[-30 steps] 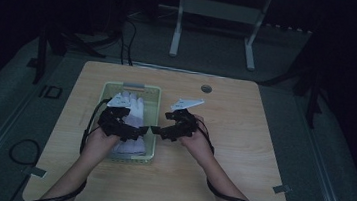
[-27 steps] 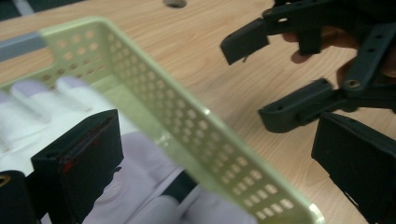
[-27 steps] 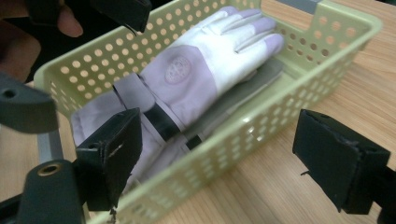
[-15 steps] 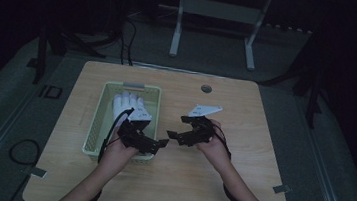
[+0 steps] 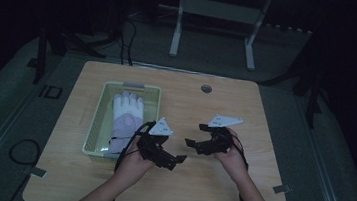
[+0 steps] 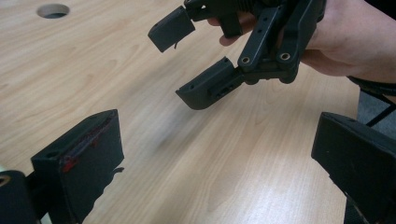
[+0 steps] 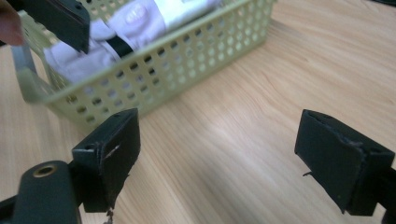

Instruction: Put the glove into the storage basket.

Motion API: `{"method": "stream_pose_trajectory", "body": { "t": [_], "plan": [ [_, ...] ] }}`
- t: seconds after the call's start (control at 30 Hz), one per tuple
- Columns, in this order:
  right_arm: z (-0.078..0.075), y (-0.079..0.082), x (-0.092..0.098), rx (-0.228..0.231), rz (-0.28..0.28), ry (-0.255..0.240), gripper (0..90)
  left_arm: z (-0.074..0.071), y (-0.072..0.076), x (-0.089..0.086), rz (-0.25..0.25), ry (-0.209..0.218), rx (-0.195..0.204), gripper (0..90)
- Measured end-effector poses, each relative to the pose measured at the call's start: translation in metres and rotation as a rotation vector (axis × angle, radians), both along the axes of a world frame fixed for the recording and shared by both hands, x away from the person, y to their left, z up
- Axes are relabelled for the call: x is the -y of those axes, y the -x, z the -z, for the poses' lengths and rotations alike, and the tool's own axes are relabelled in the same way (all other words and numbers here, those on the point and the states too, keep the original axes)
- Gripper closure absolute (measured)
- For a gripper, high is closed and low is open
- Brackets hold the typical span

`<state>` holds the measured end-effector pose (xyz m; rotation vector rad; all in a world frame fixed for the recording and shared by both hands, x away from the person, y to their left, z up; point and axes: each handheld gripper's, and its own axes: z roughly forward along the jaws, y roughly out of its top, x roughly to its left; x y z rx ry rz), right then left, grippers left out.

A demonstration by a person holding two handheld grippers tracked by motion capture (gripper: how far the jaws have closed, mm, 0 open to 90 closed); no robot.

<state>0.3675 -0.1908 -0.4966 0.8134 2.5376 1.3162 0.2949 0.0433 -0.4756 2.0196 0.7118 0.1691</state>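
Two grippers, left (image 5: 173, 159) and right (image 5: 193, 143), are being held empty, jaws apart | glove (image 5: 125, 120) is being left in basket (image 5: 95, 122), apparently stowed.

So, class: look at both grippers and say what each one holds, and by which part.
Nothing is held. The left gripper and right gripper are both open over the bare table; the glove lies in the basket.
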Motion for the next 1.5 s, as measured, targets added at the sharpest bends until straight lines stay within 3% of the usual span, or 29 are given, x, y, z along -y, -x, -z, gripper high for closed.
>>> {"method": "stream_pose_trajectory", "body": {
  "t": [0.17, 0.43, 0.6, 0.87, 1.07, 1.3, 1.5],
  "plan": [
    [0.008, 0.005, 0.018, 0.017, 0.033, 0.006, 14.1, 0.007, 0.005, 0.013, 0.025, -0.001, 0.011, 2.4],
    [0.021, 0.011, 0.043, 0.003, 0.056, 0.032, 14.0, 0.024, 0.01, 0.037, 0.1, -0.003, -0.021, 2.4],
    [0.031, 0.015, 0.054, -0.008, 0.071, 0.028, 13.7, 0.04, 0.018, 0.052, 0.122, -0.051, 0.0, 2.4],
    [0.047, 0.026, 0.063, -0.005, 0.044, 0.049, 11.2, 0.063, 0.026, 0.067, 0.172, -0.074, -0.041, 2.4],
    [0.054, 0.034, 0.071, 0.008, 0.026, 0.077, 11.2, 0.074, 0.03, 0.072, 0.186, -0.087, -0.055, 2.4],
    [0.059, 0.042, 0.083, 0.03, 0.014, 0.095, 11.2, 0.08, 0.03, 0.073, 0.187, -0.072, -0.065, 2.4],
    [0.061, 0.042, 0.088, 0.032, 0.028, 0.077, 11.3, 0.082, 0.029, 0.072, 0.18, -0.055, -0.071, 2.4]
  ]
}}
